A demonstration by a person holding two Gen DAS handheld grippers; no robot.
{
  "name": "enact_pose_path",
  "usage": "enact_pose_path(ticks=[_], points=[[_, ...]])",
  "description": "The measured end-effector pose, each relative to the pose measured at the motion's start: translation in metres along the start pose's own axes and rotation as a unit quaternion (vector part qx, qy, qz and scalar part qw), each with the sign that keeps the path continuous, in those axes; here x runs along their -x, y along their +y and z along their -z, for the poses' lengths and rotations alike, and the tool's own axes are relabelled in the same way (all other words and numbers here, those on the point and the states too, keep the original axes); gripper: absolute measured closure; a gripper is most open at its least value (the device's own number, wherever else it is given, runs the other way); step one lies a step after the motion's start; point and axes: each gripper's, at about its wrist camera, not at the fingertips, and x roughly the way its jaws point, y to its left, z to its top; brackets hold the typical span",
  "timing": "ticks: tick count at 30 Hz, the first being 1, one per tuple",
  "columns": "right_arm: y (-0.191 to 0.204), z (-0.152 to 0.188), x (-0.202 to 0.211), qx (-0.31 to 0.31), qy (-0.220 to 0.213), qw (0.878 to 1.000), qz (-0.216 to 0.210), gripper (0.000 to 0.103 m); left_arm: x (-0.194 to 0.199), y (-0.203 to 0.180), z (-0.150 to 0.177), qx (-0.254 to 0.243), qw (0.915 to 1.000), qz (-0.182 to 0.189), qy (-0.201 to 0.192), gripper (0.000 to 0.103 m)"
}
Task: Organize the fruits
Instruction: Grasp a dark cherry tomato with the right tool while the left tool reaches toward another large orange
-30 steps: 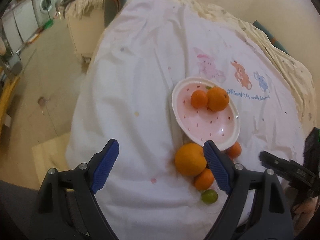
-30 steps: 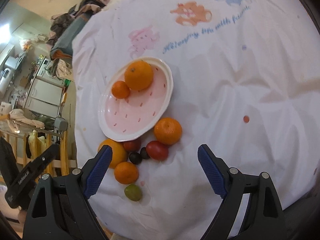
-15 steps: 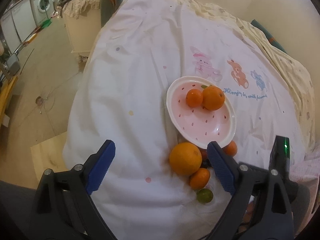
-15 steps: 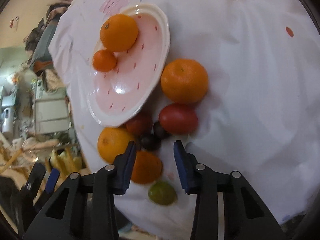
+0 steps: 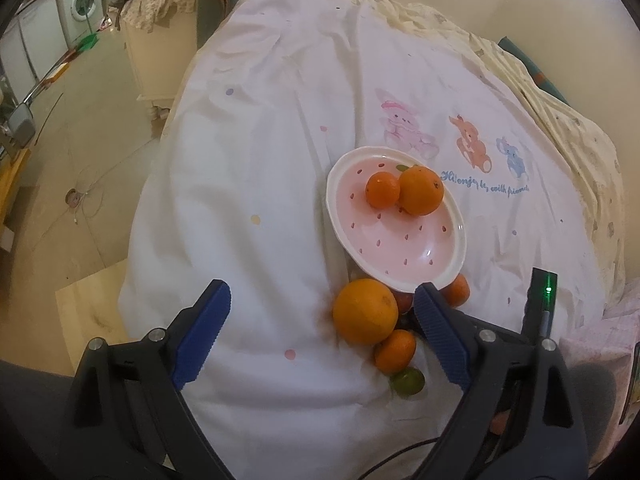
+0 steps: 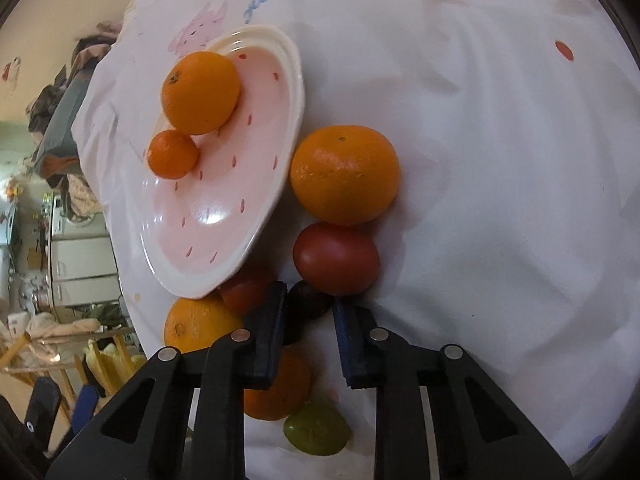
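A pink plate (image 5: 424,256) (image 6: 224,216) on the white sheet holds a large orange (image 5: 421,191) (image 6: 200,92) and a small one (image 5: 382,189) (image 6: 173,154). Loose fruit lies by its near rim: a big orange (image 5: 365,311) (image 6: 345,174), a red tomato (image 6: 336,258), a dark plum (image 6: 308,300), a small orange (image 5: 395,350), a green fruit (image 5: 407,381) (image 6: 316,428). My right gripper (image 6: 308,320) has its jaws narrowed around the dark plum, touching or nearly so. My left gripper (image 5: 320,332) is open and empty above the sheet.
The bed's white sheet (image 5: 260,184) drops off to the floor (image 5: 72,152) on the left. A washing machine (image 5: 82,4) and cabinets stand far back. Another tomato (image 6: 244,292) and an orange (image 6: 196,328) lie under the plate's rim.
My right gripper dropped down to the loose fruit and narrowed its jaws from wide open to close around the dark plum. My left gripper drew back slightly and stayed open.
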Motion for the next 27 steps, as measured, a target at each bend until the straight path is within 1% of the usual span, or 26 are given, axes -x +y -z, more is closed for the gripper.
enact_pose_path(ticks=[4,7,10,12,13,14,15,18,21,23,25,27], points=[[0.002,-0.002,0.007,0.001,0.011,1.000,-0.010,0.079,-0.002,0.000,-0.002,0.007,1.0000,-0.001,0.002,0.012],[0.002,0.000,0.024,0.019,0.019,0.999,-0.020,0.079,-0.002,-0.001,-0.002,0.004,1.0000,-0.004,0.000,0.012],[0.008,0.000,0.045,0.054,0.020,0.998,-0.031,0.079,-0.004,-0.001,-0.001,0.000,1.0000,-0.010,0.000,0.012],[0.016,0.000,0.066,0.099,0.008,0.995,-0.030,0.079,-0.005,0.000,0.000,0.000,0.9999,-0.016,0.002,0.012],[0.022,-0.001,0.073,0.124,0.006,0.992,-0.029,0.079,-0.006,0.001,-0.001,0.000,0.9998,-0.018,0.003,0.012],[0.031,-0.003,0.084,0.163,-0.001,0.986,-0.023,0.079,-0.008,0.001,-0.001,0.001,0.9998,-0.020,0.005,0.012],[0.038,-0.004,0.091,0.188,-0.009,0.982,-0.015,0.079,-0.009,0.002,-0.001,0.003,0.9998,-0.020,0.007,0.012],[0.058,-0.006,0.109,0.267,-0.027,0.963,0.001,0.079,-0.013,0.002,-0.001,0.004,0.9996,-0.024,0.012,0.012],[0.069,-0.009,0.121,0.320,-0.056,0.946,0.013,0.079,-0.016,0.000,0.000,0.001,0.9995,-0.025,0.017,0.012],[0.070,-0.014,0.124,0.321,-0.067,0.945,0.004,0.079,-0.020,-0.001,0.002,0.000,0.9994,-0.022,0.026,0.012],[0.061,-0.021,0.124,0.298,-0.070,0.952,-0.016,0.079,-0.026,-0.002,0.004,-0.002,0.9990,-0.020,0.039,0.012],[0.055,-0.024,0.121,0.287,-0.073,0.955,-0.018,0.079,-0.030,-0.005,0.007,-0.008,0.9985,-0.026,0.048,0.012]])
